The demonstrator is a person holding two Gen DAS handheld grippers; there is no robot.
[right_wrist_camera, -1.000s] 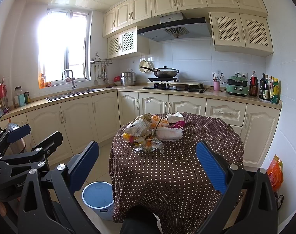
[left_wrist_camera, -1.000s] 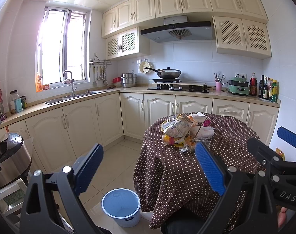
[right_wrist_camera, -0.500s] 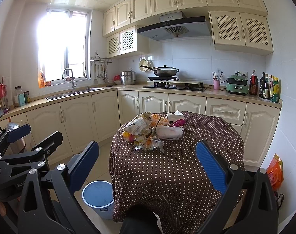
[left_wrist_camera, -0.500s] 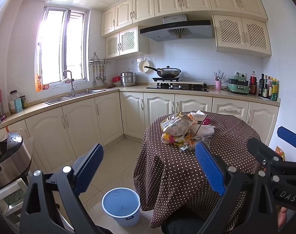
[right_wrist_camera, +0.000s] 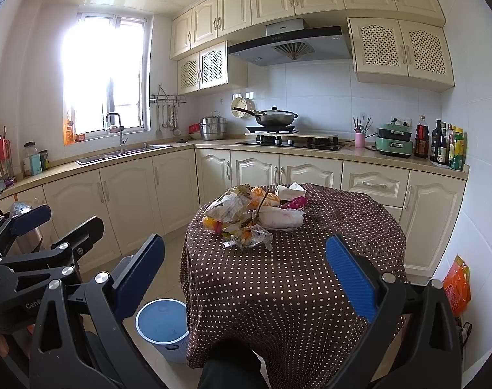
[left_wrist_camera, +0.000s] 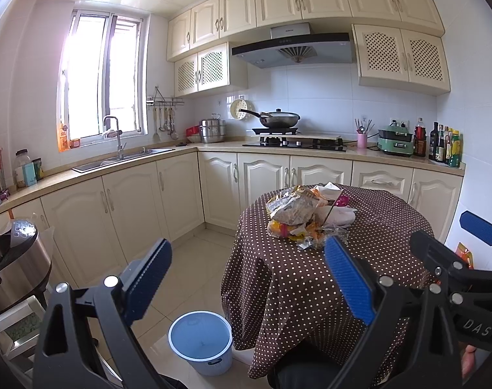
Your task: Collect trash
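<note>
A pile of trash (left_wrist_camera: pixel 305 218) (crumpled wrappers, white tissue, orange scraps) lies on a round table with a brown polka-dot cloth (left_wrist_camera: pixel 310 291). It also shows in the right wrist view (right_wrist_camera: pixel 252 215) on the same table (right_wrist_camera: pixel 294 291). A light blue bin (left_wrist_camera: pixel 200 337) stands on the floor left of the table; in the right wrist view the bin (right_wrist_camera: pixel 163 324) is partly hidden. My left gripper (left_wrist_camera: pixel 246 278) is open and empty, short of the table. My right gripper (right_wrist_camera: pixel 246 278) is open and empty above the table's near edge.
Cream cabinets and a counter run along the back and left walls, with a sink (left_wrist_camera: pixel 122 159), a stove with a pan (left_wrist_camera: pixel 278 120) and bottles (left_wrist_camera: pixel 446 144). A steel cooker (left_wrist_camera: pixel 12 269) stands at the left. An orange bag (right_wrist_camera: pixel 456 288) hangs at the right wall.
Both views have tilted slightly upward; the table and trash sit a little lower in frame. Both grippers stay open and empty.
</note>
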